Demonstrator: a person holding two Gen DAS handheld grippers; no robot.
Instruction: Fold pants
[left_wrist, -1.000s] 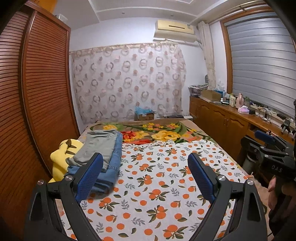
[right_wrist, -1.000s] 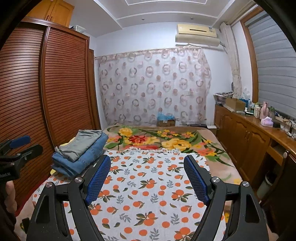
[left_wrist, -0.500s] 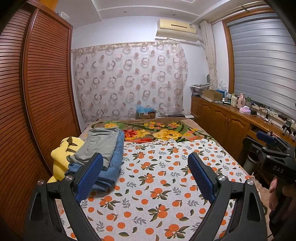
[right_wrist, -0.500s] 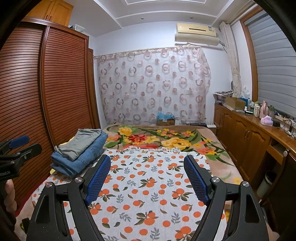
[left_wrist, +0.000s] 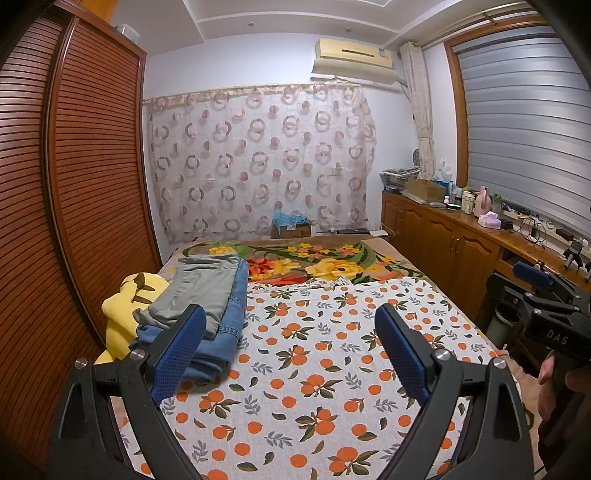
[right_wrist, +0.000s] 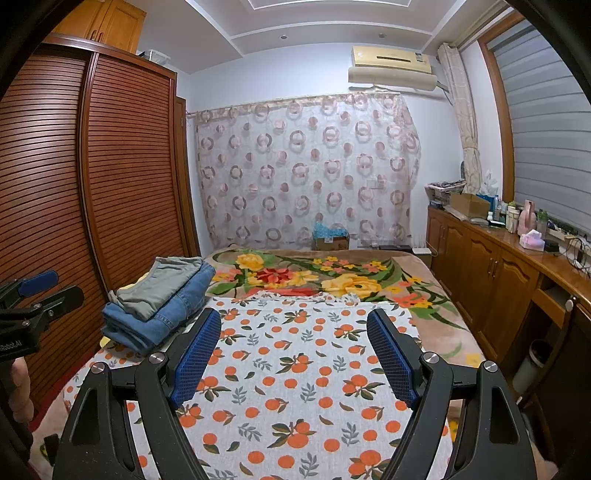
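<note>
A stack of folded pants lies on the bed's left side: grey pants (left_wrist: 201, 286) (right_wrist: 159, 282) on top of blue jeans (left_wrist: 227, 325) (right_wrist: 166, 314). My left gripper (left_wrist: 290, 319) hangs open above the orange-print sheet (left_wrist: 314, 369), its left fingertip in front of the stack's near end, nothing between the blue pads. My right gripper (right_wrist: 293, 321) is also open and empty over the same sheet (right_wrist: 295, 369), to the right of the stack. Each gripper shows at the edge of the other's view, held by a hand.
A yellow plush toy (left_wrist: 125, 306) sits left of the stack against the slatted wardrobe (left_wrist: 81, 203). A floral blanket (left_wrist: 325, 262) covers the bed's far half. Wooden cabinets (right_wrist: 491, 280) with clutter run along the right wall, with a bin (right_wrist: 532, 363) below.
Both views have tilted slightly upward and drawn back a little; the pants stack sits lower in the frames. Both grippers stay open and empty.
</note>
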